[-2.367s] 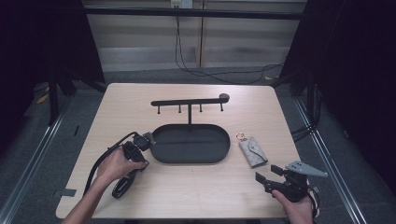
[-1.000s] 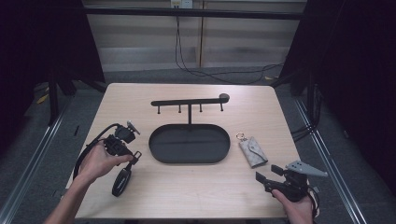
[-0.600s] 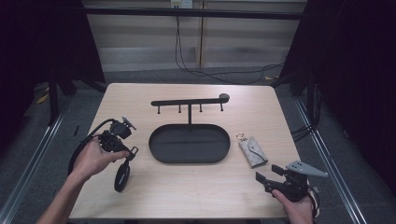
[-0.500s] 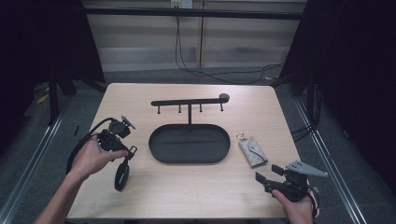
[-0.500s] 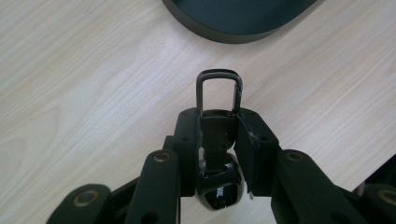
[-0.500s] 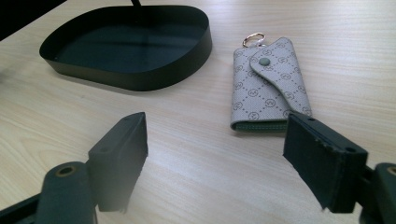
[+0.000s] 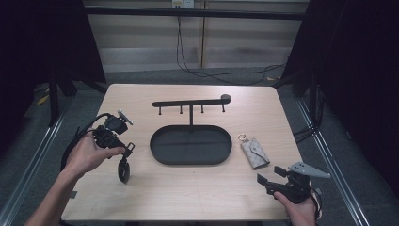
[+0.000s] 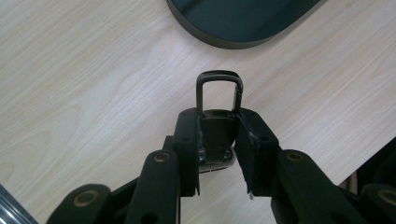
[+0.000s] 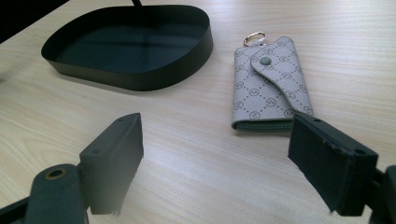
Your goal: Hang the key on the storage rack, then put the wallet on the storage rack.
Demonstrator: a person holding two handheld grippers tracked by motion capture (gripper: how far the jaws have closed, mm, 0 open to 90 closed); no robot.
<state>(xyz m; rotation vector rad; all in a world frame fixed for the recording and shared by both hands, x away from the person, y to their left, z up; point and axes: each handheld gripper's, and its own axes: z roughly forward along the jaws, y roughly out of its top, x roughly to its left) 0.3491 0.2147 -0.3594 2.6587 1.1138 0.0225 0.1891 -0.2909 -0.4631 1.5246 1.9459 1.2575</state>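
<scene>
A: The left gripper [image 7: 123,155] is clamped on a black car key fob [image 8: 215,135]. In the left gripper view the pads press both its sides, and its metal loop [image 8: 219,91] sticks out past the jaw tips.

B: Where is it compared with a moment ago?

A: A couple of seconds back that hand was at the left rim of the black oval tray [image 7: 162,153]. Now it has pulled away to the left and lifted, so the fob hangs clear of the wooden table [image 7: 188,193], well apart from the tray.

B: And the right gripper [image 7: 272,180]?

A: It rests at the near right corner and hasn't shifted. Its jaws have just been opening and now stand wide, with nothing between them. In the right gripper view they frame the grey patterned key pouch [image 9: 271,84], which lies flat just right of the tray.

B: So what does that mean for the job?

A: My guess is the fob is being carried up toward the hook rack [image 7: 190,102] standing behind the tray, loop first, while the right one readies itself to pick up the pouch. Neither item is stowed yet.
</scene>
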